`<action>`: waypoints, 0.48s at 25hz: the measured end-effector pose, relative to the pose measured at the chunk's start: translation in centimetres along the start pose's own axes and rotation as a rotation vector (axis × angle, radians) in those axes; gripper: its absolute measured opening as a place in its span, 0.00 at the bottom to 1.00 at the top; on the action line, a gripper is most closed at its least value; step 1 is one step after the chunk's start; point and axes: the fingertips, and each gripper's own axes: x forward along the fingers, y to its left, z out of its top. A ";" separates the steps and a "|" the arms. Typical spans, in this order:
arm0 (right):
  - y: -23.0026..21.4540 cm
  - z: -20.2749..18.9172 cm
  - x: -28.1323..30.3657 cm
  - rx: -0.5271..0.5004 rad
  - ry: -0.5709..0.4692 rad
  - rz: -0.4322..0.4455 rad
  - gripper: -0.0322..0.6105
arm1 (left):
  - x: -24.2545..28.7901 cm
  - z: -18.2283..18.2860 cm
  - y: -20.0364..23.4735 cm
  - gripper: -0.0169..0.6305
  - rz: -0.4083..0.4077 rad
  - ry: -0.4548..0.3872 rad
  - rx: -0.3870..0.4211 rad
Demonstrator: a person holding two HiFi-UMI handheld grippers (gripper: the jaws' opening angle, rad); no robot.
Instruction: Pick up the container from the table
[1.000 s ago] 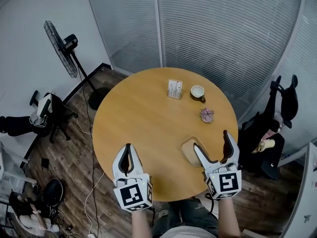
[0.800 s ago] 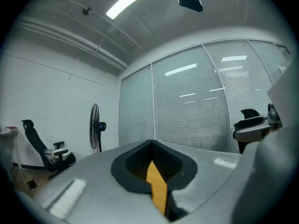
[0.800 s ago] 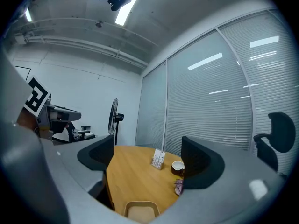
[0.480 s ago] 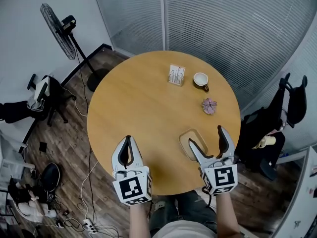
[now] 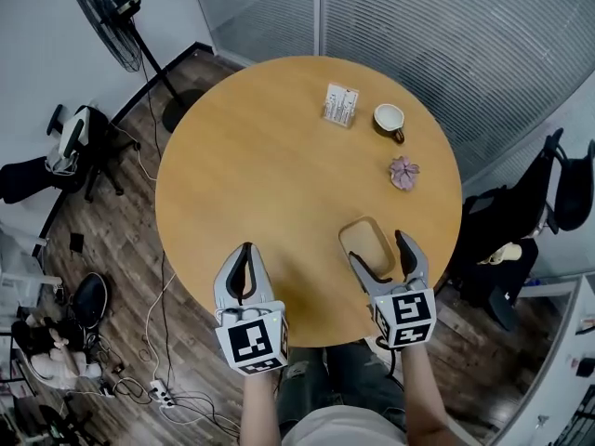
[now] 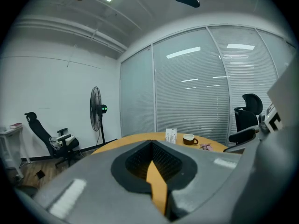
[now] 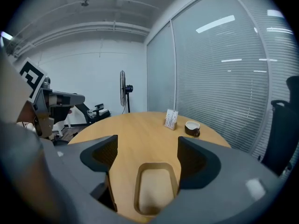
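Container (image 5: 365, 242) between wide, just-narrowing jaws of right gripper (image 5: 378, 250), untouched

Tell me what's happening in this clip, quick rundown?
A person holds a gripper in each hand over a round wooden table. The right gripper is lined up on the shallow wooden container near the table's near edge; its jaws are open, have just been closing a little, and the container shows between them untouched. The left gripper is shut and empty. Nothing is lifted yet.
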 end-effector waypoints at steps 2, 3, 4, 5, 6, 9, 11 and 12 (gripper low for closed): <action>0.2 -1.7 0.7 0.009 0.051 0.010 0.72 | 0.0 -1.1 0.2 0.03 0.003 0.026 -0.004; 0.4 -2.5 1.0 0.010 0.077 0.016 0.72 | 0.1 -1.7 0.2 0.03 0.006 0.039 -0.005; 0.5 -3.4 1.4 0.010 0.101 0.024 0.72 | 0.2 -2.3 0.3 0.03 0.008 0.053 -0.007; 0.6 -4.4 1.8 0.012 0.124 0.034 0.72 | 0.3 -3.1 0.2 0.03 0.010 0.067 -0.009; 0.8 -5.3 2.1 0.016 0.145 0.045 0.72 | 0.3 -3.9 0.2 0.03 0.012 0.082 -0.012; 1.6 -7.7 2.8 0.017 0.211 0.074 0.72 | 0.2 -6.0 0.1 0.03 0.018 0.127 -0.027; 2.1 -9.1 3.2 0.005 0.257 0.088 0.72 | 0.1 -7.2 0.1 0.03 0.021 0.152 -0.035; 2.4 -9.9 3.5 -0.001 0.279 0.095 0.71 | 0.0 -7.8 0.1 0.03 0.021 0.163 -0.038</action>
